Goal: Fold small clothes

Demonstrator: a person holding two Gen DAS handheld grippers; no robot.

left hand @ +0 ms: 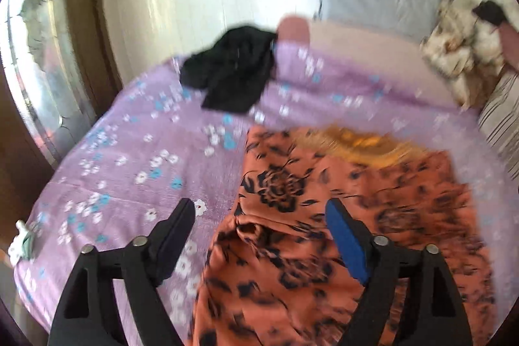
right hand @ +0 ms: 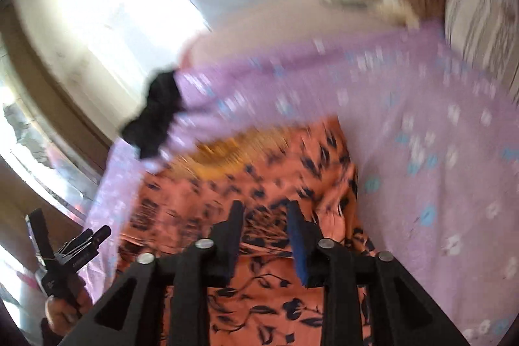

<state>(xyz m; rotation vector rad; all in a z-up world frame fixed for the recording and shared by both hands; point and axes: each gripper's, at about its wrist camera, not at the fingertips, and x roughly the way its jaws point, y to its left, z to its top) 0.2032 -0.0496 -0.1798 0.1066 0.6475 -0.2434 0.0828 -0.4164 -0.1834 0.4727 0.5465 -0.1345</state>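
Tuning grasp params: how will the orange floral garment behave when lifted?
Orange floral garment is probably floppy: it lies creased and folded on the purple sheet. Likely light, thin fabric. It would probably drape and sag from one pinch point.

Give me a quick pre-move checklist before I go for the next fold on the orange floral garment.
1. Left gripper empty, jaws apart: ok.
2. Right gripper empty, jaws apart: ok.
3. Orange floral garment lying on the purple bedsheet, released: ok.
4. Garment flat and edges lined up: cannot tell; both views are blurred, and a yellow-orange patch shows at its far edge.
5. Black garment clear of the orange one: ok, it lies apart, further up the bed.
6. Next grasp corners visible: cannot tell; the near edge runs below both views.
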